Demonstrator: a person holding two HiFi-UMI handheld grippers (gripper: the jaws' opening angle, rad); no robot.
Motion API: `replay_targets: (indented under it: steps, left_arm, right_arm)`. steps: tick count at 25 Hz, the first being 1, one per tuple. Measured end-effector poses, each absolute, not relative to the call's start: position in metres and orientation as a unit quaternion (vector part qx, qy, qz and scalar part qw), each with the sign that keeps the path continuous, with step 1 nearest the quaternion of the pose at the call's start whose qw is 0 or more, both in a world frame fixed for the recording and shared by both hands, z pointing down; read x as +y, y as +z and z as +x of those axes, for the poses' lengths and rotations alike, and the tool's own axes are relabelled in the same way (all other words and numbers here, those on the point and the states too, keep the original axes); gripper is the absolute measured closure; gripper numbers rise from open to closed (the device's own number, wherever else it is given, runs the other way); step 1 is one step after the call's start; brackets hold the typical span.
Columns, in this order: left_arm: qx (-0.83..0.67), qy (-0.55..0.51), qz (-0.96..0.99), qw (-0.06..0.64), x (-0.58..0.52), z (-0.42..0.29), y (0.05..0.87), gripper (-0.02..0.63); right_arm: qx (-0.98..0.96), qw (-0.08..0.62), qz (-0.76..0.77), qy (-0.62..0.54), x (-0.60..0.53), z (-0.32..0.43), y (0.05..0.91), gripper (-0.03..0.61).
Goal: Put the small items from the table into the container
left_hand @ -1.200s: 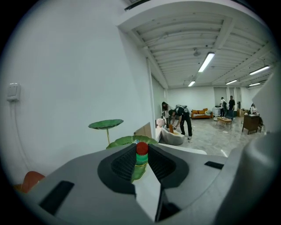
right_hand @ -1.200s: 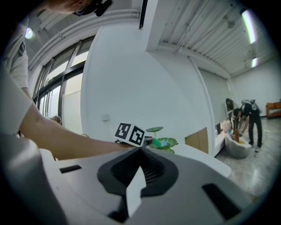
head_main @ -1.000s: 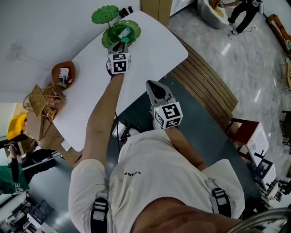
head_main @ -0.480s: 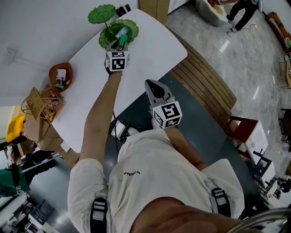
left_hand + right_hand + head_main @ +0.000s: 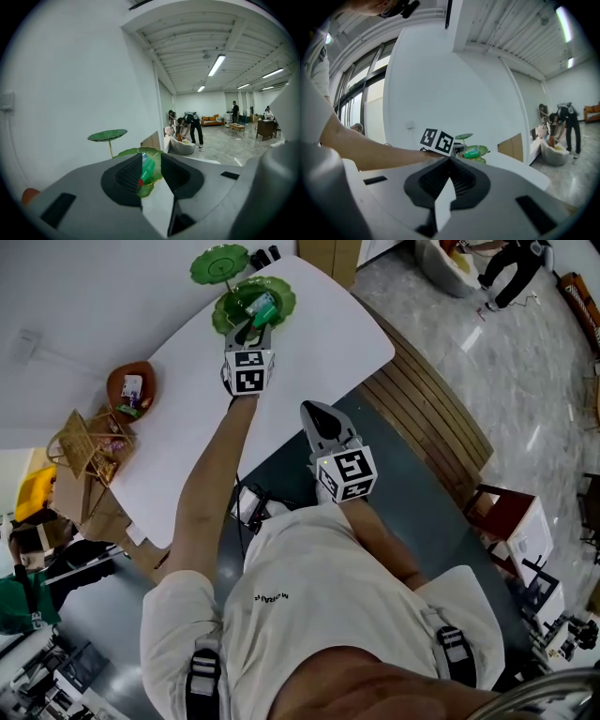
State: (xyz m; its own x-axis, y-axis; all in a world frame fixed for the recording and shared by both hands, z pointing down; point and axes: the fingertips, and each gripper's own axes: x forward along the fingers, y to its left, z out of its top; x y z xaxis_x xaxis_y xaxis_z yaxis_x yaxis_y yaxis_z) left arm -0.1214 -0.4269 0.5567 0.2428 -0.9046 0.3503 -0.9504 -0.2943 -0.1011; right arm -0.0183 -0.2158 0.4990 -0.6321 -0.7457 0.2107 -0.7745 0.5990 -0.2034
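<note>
A small green tube [image 5: 263, 307] lies in the leaf-shaped dish [image 5: 284, 293] on the worktop [image 5: 319, 343]. It shows through the opening jaws of the left hand-held gripper [image 5: 248, 333], apparently unpressed. The right hand-held gripper [image 5: 317, 418], closed and empty, waits well back from the dish. Spreading fully before withdrawing should avoid dragging the tube.

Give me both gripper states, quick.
Left gripper: jaws opening, gripping nothing; green bottle lies in the leaf dish ahead.
Right gripper: closed, empty.

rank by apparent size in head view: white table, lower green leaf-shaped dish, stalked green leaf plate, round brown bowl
1. white table
2. lower green leaf-shaped dish
3. stalked green leaf plate and round brown bowl: look about alike, so unranked
</note>
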Motion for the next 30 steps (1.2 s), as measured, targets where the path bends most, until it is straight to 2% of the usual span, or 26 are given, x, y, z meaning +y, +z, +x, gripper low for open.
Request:
replay_targets:
  steps: [5, 10, 30]
  left_arm:
    - [-0.610, 0.154, 0.775, 0.060, -0.415, -0.127, 0.540, 0.562]
    - [-0.618, 0.147, 0.770, 0.061, -0.396, -0.132, 0.533, 0.606]
    - [-0.650, 0.127, 0.746, 0.077, -0.303, -0.178, 0.521, 0.611]
  right_arm:
    - [-0.894, 0.051, 0.424, 0.137, -0.216, -0.019, 0.497, 0.570]
    - [-0.897, 0.047, 0.417, 0.135, -0.209, -0.024, 0.494, 0.570]
    - [-0.912, 0.037, 0.387, 0.130, -0.183, -0.053, 0.482, 0.570]
